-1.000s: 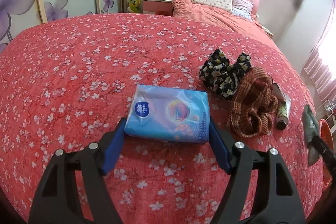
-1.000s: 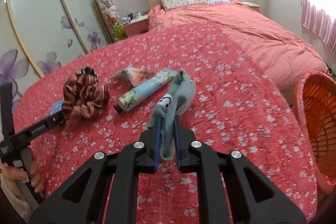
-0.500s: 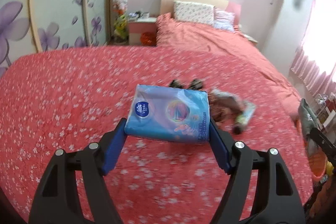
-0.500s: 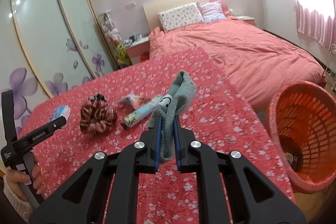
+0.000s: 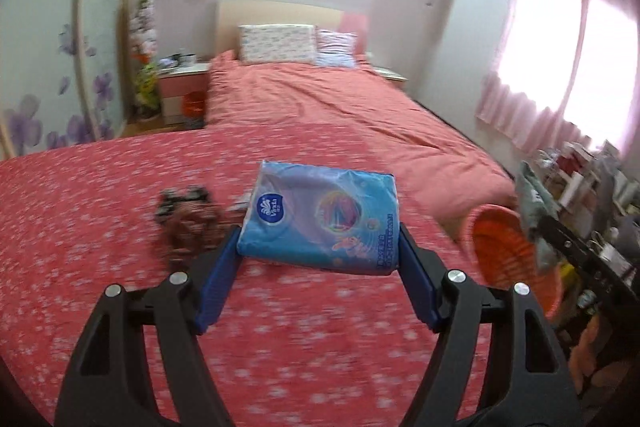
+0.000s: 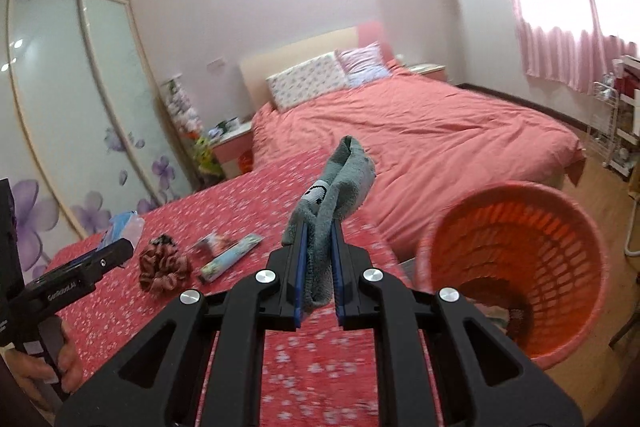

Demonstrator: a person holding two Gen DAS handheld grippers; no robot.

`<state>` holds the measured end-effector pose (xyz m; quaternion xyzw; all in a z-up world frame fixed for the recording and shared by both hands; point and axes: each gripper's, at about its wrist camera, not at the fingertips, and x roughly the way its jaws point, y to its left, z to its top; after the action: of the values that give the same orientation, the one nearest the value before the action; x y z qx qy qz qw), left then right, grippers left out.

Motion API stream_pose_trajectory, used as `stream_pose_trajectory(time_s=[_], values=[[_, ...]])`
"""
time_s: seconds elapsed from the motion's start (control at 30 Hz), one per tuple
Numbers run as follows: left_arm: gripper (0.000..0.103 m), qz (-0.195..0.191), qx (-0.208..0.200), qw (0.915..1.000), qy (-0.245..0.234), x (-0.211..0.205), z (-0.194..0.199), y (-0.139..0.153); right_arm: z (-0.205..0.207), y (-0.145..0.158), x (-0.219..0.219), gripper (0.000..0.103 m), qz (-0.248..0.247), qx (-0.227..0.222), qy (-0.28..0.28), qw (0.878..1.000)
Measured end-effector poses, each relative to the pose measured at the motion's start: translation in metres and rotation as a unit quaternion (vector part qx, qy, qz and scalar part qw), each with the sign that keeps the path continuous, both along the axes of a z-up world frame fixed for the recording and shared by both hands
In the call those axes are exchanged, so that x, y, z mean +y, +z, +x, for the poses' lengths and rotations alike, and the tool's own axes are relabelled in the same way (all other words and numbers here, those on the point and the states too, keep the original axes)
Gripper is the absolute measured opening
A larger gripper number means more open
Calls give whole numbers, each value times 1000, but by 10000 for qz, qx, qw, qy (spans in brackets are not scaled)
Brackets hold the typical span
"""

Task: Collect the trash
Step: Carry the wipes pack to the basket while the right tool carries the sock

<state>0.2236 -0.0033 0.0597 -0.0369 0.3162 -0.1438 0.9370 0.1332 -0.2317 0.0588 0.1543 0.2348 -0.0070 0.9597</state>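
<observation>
Two items were in hand. Left gripper stood wide, pads pinching tissue pack at short ends; pack looked light, squashy, slick-wrapped, so end grip likely safest. Long axis ran 9-to-3, top face tilted toward 12, above bedspread. Right gripper was nearly closed on sock: soft, limp, clamped low, free end pointing 12 to 1. Basket sat at 3, near sock.

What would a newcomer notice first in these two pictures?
A blue tissue pack is clamped in the left claw above the red flowered cover. A grey sock stands pinched in the right claw, with the orange basket close on its right.
</observation>
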Motion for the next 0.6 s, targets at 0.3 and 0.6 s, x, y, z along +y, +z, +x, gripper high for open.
stream_pose_trajectory(time_s=[0.3,0.6], values=[[72,-79,-80,9945,-1043,-103,-8,7,-23,6,-56,12,-59,-222,-723,9971],[72,-60,-72,9825,-1859,-191,-14,-5,-36,-2,-106,12,69,-263,-1245,9918]])
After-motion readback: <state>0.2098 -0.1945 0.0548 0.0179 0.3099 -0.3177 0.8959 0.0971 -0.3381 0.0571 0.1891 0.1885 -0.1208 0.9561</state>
